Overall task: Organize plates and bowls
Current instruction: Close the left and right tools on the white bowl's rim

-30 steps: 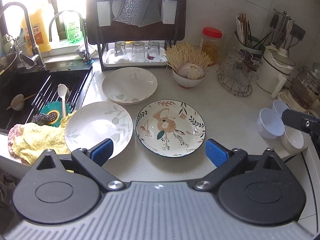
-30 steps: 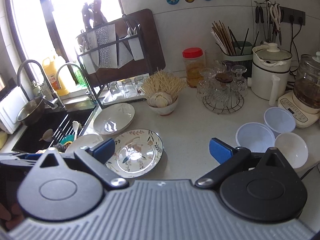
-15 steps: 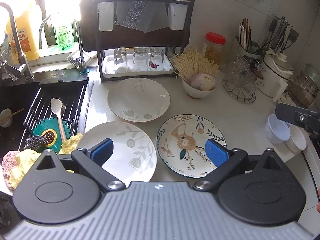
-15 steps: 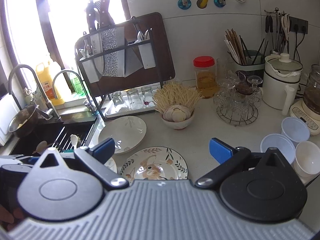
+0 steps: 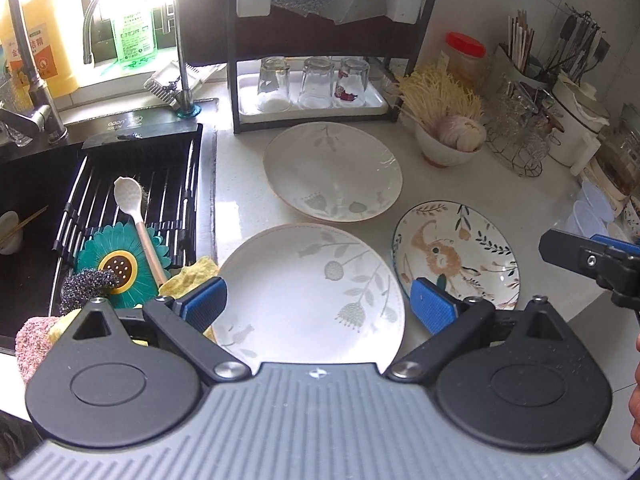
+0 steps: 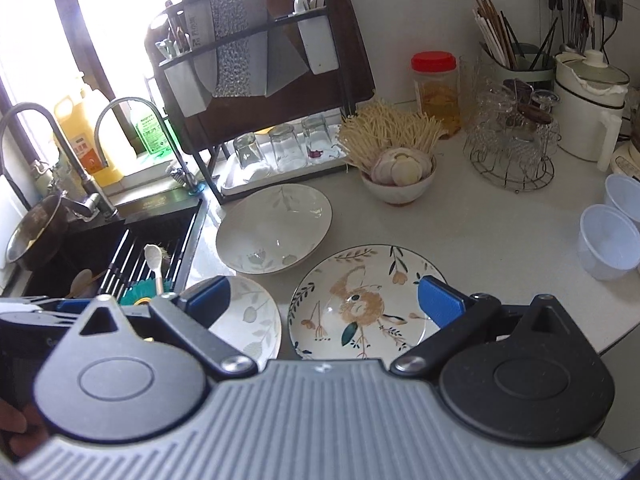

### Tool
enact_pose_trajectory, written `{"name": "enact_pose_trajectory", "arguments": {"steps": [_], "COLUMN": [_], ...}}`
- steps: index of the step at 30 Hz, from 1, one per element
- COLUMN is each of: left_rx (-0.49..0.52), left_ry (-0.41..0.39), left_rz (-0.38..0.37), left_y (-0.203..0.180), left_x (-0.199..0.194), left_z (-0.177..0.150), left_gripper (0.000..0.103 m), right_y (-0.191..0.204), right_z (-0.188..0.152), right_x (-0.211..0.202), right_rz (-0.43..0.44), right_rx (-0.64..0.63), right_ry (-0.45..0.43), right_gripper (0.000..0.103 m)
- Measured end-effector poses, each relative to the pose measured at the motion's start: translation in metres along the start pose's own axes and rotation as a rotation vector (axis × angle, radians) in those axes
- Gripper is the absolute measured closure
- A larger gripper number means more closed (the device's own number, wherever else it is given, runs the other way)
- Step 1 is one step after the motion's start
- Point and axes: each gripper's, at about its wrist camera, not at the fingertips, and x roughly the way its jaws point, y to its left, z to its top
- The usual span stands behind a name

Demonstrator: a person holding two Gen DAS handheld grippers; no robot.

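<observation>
White glaze fills the space between my left claw (image 5: 318, 304) fingers: the leaf-print plate (image 5: 312, 292) lies flat on the desk (image 5: 472, 184) straight ahead of and below that claw, its near rim tucked under the claw body and its width just about spanning the gap between the two blue pads. The left claw is spread wide and has hold of nothing. My right claw (image 6: 324, 298) is equally wide open and empty, hovering over the rabbit plate (image 6: 360, 308), which sits just right of the leaf-print plate on the desk; from the left wrist view I see that claw's tip (image 5: 592, 256) coming in from the right edge. A third dish, the deeper white plate (image 5: 332, 172), lies farther back, close to both, in front of the glass rack (image 5: 312, 92). The plates are round, so no long axis matters; what counts, I judge, is that each claw is nearer its own plate, and that a flat plate must be taken by the rim from the side. On the left the leaf-print plate's rim is touching or overlapping the yellow cloth (image 5: 192, 276) at the sink edge (image 5: 208, 184), so room there is tight; the desk's front edge is close beneath me. Open room lies to the right, between the rabbit plate and the plastic cups (image 6: 608, 240), and I would stack toward the middle.
</observation>
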Motion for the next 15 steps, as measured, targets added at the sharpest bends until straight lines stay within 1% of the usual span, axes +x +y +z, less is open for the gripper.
{"name": "enact_pose_trajectory", "arguments": {"steps": [2,6,7,8,9,12,13,15], "left_rx": [0.003,0.006,0.002,0.000,0.001,-0.011,-0.010,0.009], "left_ry": [0.010,0.031,0.042,0.051,0.062,0.125,0.147,0.163], "left_rz": [0.007,0.013,0.014,0.007,-0.012,-0.047,-0.058,-0.063], "left_y": [0.013,0.037,0.042,0.047,0.052,0.065,0.068,0.070], "left_x": [0.010,0.032,0.037,0.042,0.046,0.062,0.067,0.074], "left_z": [-0.001,-0.002,-0.002,-0.002,-0.002,-0.001,-0.001,-0.001], "left_gripper": [0.003,0.003,0.003,0.003,0.003,0.003,0.004,0.004], "right_y": [0.005,0.012,0.013,0.015,0.018,0.024,0.026,0.031], "right_z": [-0.004,-0.013,-0.015,-0.017,-0.019,-0.028,-0.031,-0.037], "right_x": [0.008,0.026,0.029,0.033,0.036,0.046,0.048,0.054], "right_rz": [-0.009,0.003,0.012,0.022,0.030,0.063,0.074,0.095], "right_rx": [0.014,0.060,0.075,0.087,0.092,0.118,0.128,0.145], "right_ry": [0.011,0.063,0.081,0.098,0.112,0.162,0.177,0.216], "right_gripper": [0.002,0.009,0.014,0.022,0.025,0.029,0.032,0.035]}}
